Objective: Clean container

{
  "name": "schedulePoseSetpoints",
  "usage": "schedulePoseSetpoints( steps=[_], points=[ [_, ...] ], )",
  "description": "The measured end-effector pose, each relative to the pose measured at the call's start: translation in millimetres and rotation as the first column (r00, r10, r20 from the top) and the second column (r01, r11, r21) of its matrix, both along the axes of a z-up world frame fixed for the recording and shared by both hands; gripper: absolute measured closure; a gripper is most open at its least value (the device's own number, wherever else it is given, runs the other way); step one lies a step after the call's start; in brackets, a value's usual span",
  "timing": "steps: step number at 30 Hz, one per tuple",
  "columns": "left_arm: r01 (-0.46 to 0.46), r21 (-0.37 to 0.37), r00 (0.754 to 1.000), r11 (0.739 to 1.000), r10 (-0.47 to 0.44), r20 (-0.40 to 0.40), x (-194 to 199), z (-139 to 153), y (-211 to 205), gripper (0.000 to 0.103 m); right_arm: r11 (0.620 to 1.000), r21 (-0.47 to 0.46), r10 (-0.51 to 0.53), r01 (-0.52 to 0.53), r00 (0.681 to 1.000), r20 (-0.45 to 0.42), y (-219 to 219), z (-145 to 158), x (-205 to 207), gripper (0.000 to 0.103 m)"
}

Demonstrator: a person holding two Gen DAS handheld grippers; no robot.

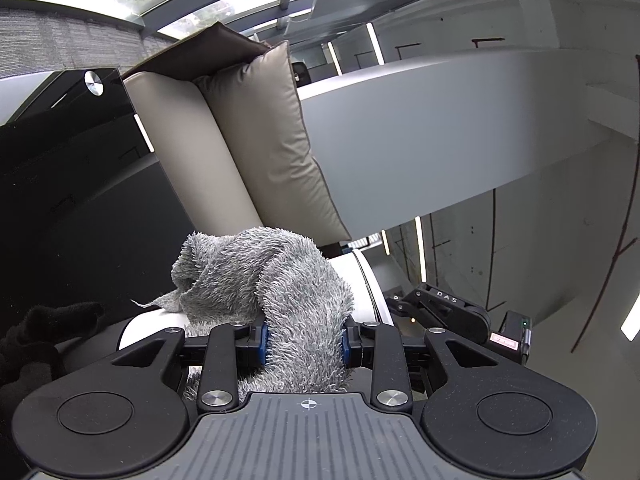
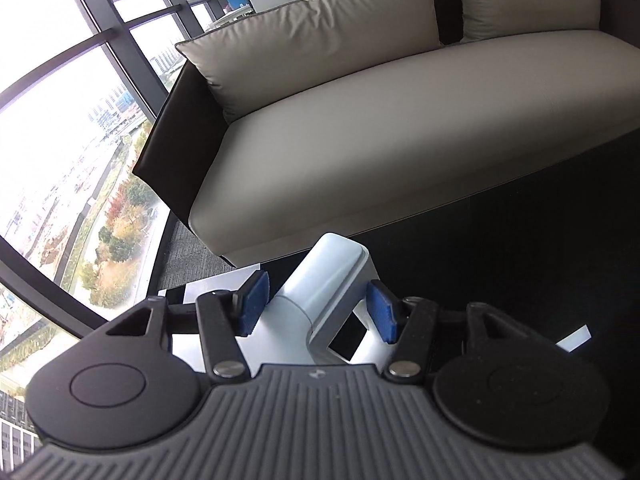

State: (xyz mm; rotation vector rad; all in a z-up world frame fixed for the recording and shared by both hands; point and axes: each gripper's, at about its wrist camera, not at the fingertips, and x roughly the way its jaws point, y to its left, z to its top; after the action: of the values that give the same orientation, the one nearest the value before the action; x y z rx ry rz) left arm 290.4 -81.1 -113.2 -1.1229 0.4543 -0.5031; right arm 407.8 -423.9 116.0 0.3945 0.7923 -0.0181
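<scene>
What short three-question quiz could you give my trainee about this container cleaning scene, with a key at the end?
1. True or false: the left tongs are shut on the grey cloth.
2. What do the right tongs have between their blue pads?
A. a sponge
B. the white container's handle
C. a cushion
3. Fill in: behind the container, in the right wrist view, stands a beige ____.

Key: 1 true. 2 B; the pads sit either side of the handle, with a gap showing, so the tongs look open. 3 sofa.
</scene>
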Motion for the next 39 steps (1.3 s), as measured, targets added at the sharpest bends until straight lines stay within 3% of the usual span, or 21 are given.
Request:
schedulePoseSetpoints(
  steps=[11, 22, 24, 31, 39],
  points=[
    [0.001, 0.005, 1.0, 1.0, -0.001, 0.005, -2.4, 0.1, -2.9, 0.076, 0.997, -0.015, 0.076, -0.076, 0.997, 0.013, 3.0, 3.0, 11.2, 0.048],
    [0.003, 0.004, 1.0, 1.0, -0.003, 0.001, -3.9, 0.5, -3.2, 0.076, 0.998, 0.032, -0.047, 0.049, 0.997, -0.058, 8.9, -0.2, 19.5, 0.047],
    [0.001, 0.003, 1.0, 1.0, -0.001, -0.002, -3.6, 0.3, -3.4, 0.076, 0.999, -0.007, -0.052, 0.051, 0.997, -0.06, 16.5, 0.8, 21.9, 0.047],
    [0.015, 0.0, 1.0, 1.0, -0.015, -0.005, -2.5, 1.2, -5.9, 0.076, 0.998, -0.059, 0.01, -0.012, 1.0, -0.028, 24.2, -2.8, 26.9, 0.047],
    [0.009, -0.019, 1.0, 1.0, -0.008, 0.026, -4.3, 5.8, -4.3, 0.075, 0.994, -0.047, 0.102, -0.101, 0.995, 0.015, 33.0, -4.8, 25.6, 0.049]
  ],
)
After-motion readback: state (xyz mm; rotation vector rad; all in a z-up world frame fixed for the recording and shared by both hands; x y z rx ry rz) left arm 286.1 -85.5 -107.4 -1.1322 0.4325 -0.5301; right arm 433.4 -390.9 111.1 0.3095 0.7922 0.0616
